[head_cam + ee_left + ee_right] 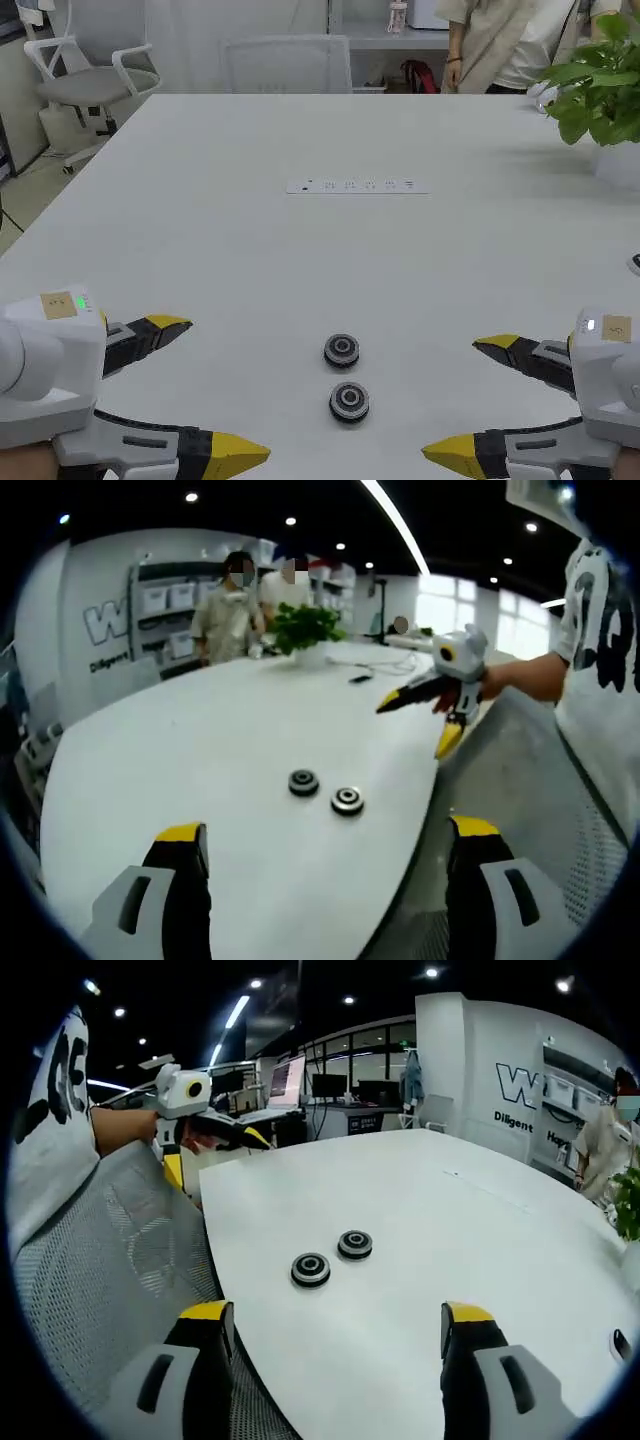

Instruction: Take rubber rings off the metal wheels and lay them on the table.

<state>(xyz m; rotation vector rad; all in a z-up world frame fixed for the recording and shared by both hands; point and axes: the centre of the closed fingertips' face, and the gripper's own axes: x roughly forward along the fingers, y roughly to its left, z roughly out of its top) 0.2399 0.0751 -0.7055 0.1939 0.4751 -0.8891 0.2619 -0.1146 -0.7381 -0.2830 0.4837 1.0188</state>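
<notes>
Eyeing one metal wheel [342, 350] and the second wheel [349, 402] just beyond it from the power strip [357, 186], rubber rings [328, 351] still on, with my left gripper [229, 389] and right gripper [449, 397] both gaping empty, I fear a shallow pinch skidding either wheel away.

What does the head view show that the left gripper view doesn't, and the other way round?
The head view adds the power strip set in the table and the office chair beyond its far corner. The left gripper view adds the ceiling lights and the wall shelves. Both share the white table, the far wheel and near wheel lying apart with dark rings around them, the potted plant, and the open left gripper and right gripper.
</notes>
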